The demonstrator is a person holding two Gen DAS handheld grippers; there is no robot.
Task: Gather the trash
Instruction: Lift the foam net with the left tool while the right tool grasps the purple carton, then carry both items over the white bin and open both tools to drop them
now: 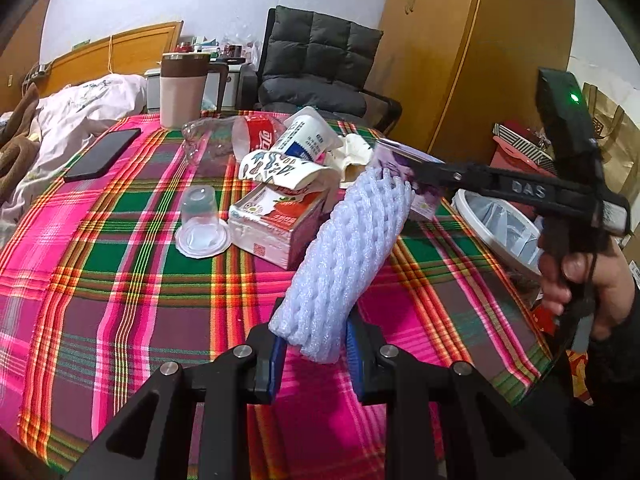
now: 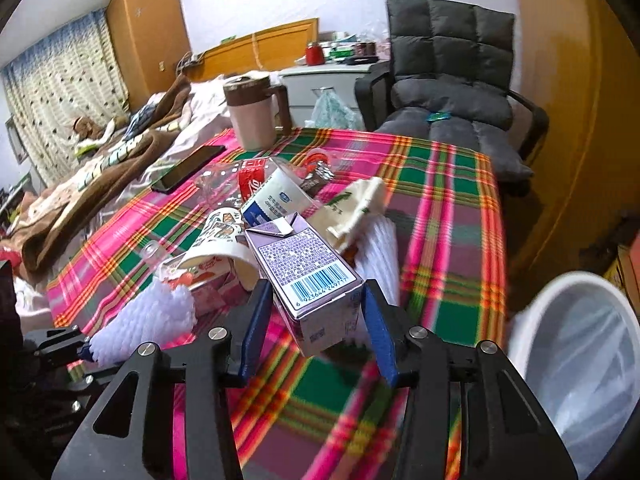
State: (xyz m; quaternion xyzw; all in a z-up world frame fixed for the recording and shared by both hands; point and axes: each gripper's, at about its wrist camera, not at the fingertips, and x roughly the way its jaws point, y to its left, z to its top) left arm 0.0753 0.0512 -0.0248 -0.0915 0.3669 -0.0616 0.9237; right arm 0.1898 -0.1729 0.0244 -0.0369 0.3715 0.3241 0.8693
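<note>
Trash bin (image 2: 576, 360), lined, is cut off by the frame edge.

The left gripper (image 1: 316, 344) is pointing downward over the near edge of the table, its blue pads squeezing the foam net (image 1: 344, 248); the right gripper (image 2: 316, 320) is tilting down near the right edge, its pads pressing the carton (image 2: 308, 272); a hand (image 1: 580, 280) is gripping the right gripper's handle.
</note>
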